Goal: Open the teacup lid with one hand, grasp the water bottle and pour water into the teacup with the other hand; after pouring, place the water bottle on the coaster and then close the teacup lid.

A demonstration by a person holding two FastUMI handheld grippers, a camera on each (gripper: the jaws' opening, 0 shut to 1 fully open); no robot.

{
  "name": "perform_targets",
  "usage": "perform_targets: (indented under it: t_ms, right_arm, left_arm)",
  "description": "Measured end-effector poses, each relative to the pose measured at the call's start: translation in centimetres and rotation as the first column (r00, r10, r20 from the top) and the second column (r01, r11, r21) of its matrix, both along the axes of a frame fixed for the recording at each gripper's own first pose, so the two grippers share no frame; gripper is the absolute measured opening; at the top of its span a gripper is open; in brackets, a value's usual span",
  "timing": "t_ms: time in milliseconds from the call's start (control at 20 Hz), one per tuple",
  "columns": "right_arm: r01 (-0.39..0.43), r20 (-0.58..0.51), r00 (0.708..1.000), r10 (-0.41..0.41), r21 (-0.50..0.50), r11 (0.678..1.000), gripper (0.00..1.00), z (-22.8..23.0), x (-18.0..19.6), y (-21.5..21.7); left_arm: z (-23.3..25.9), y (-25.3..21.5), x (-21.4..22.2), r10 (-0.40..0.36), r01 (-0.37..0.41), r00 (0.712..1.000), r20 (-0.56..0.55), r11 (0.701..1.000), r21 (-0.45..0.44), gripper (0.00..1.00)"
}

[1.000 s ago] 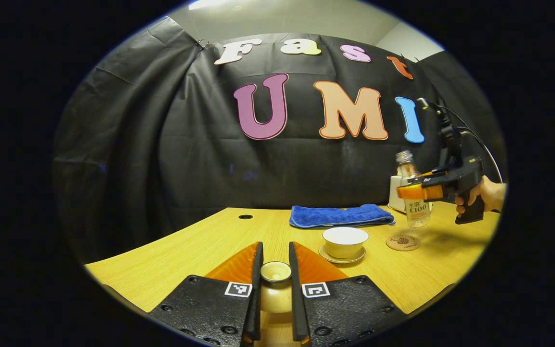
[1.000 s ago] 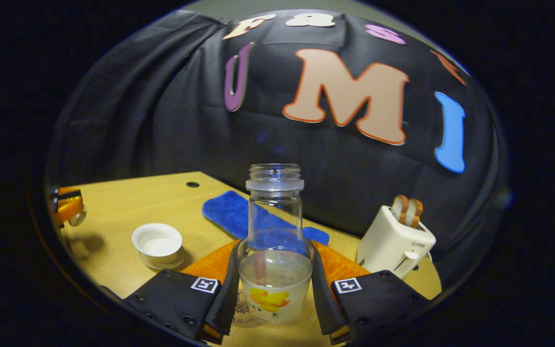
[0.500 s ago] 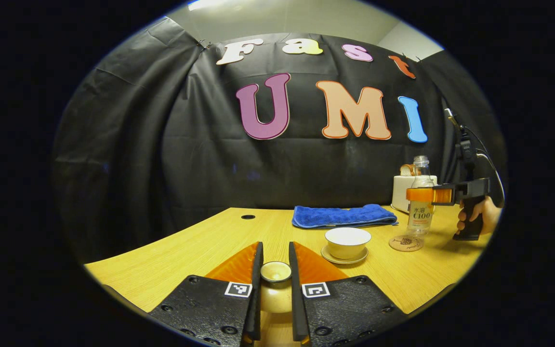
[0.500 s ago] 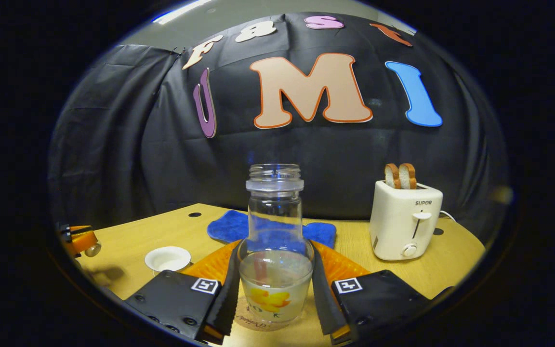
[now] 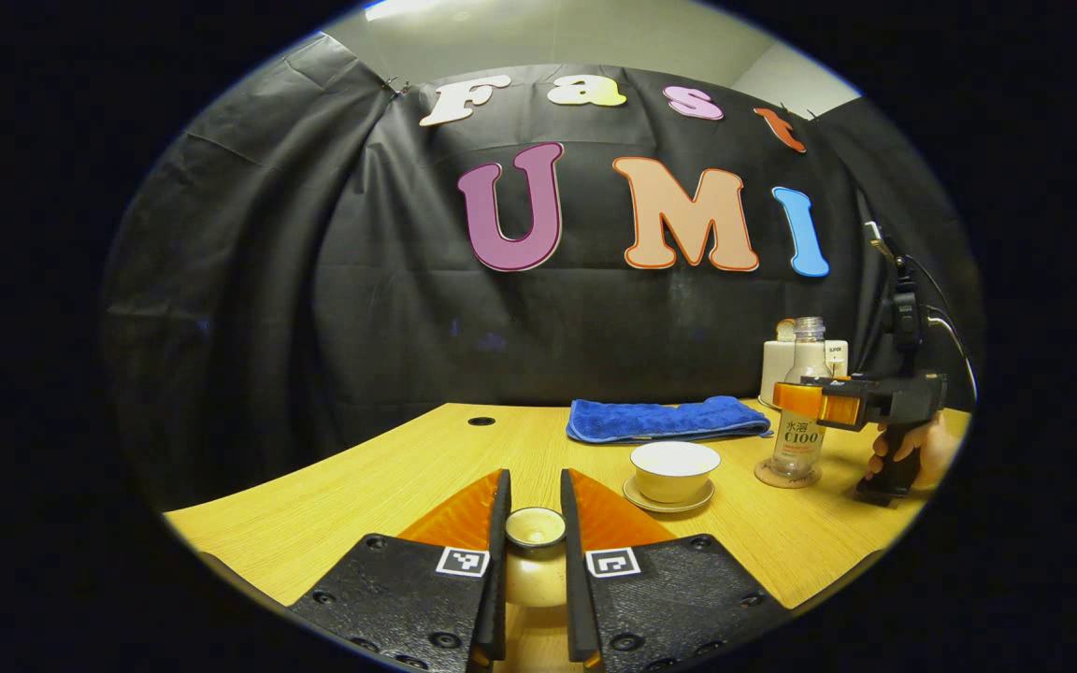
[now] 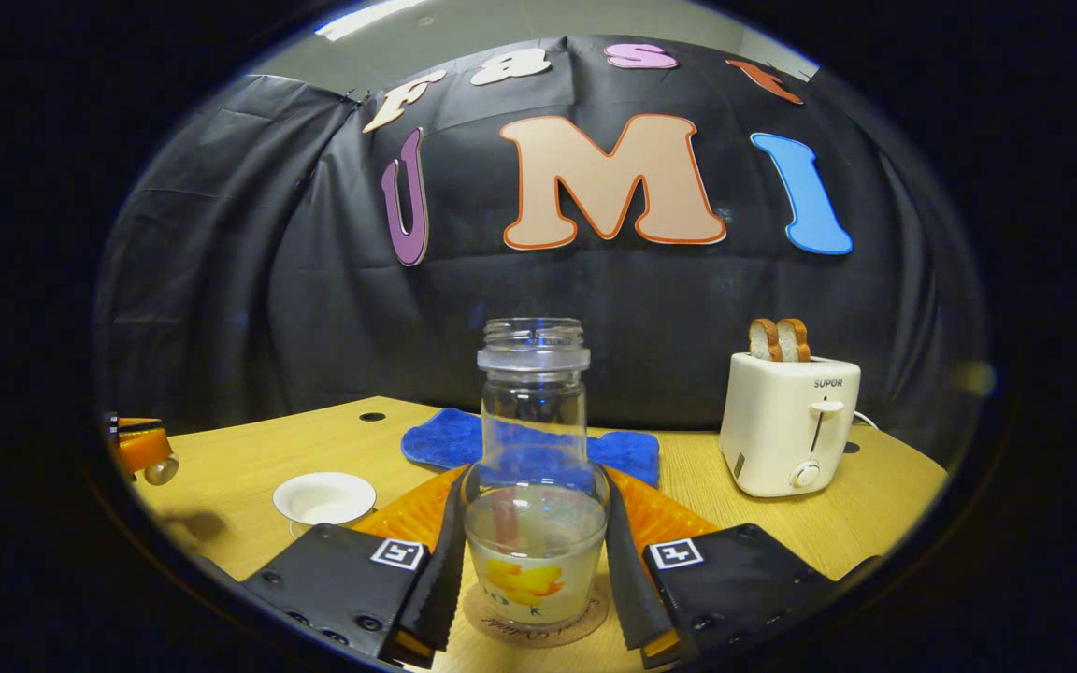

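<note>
Nearest in the left gripper view, the left hand-held gripper (image 5: 535, 561) is clenched on the knob of the teacup lid (image 5: 535, 529), both fingers pressing it, held above the worktop (image 5: 389, 467). The lid is small, glazed and brittle; the knob is its one sound purchase. Beyond stands the open teacup (image 5: 674, 468) on its saucer (image 5: 667, 503). Farther right, the right hand-held gripper (image 6: 531, 598) grasps the water bottle (image 6: 533, 486) low on its body, the base resting on the coaster (image 6: 535, 624). The bottle is light, part full, smooth and uncapped: keep it upright. A blue cloth (image 5: 665, 418) and toaster (image 6: 789, 425) lie behind.
</note>
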State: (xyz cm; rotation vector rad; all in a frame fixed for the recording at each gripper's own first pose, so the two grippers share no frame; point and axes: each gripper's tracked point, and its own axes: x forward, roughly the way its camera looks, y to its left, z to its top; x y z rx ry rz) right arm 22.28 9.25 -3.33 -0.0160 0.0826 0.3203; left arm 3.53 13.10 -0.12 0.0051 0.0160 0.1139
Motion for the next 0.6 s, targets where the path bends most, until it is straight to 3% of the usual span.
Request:
perform_targets:
  t_ms: [400, 600]
  right_arm:
    - [-0.012, 0.037, 0.999, 0.011, 0.025, 1.000, 0.71, -0.16, -0.29, -0.29]
    - [0.001, 0.049, 0.999, -0.002, 0.028, 1.000, 0.76, -0.27, -0.29, -0.48]
  left_arm:
    - [0.04, 0.20, 0.05, 0.016, -0.016, 1.000, 0.001, 1.000, 0.000, 0.23]
    - [0.02, 0.19, 0.10, 0.020, -0.020, 1.000, 0.000, 1.000, 0.000, 0.22]
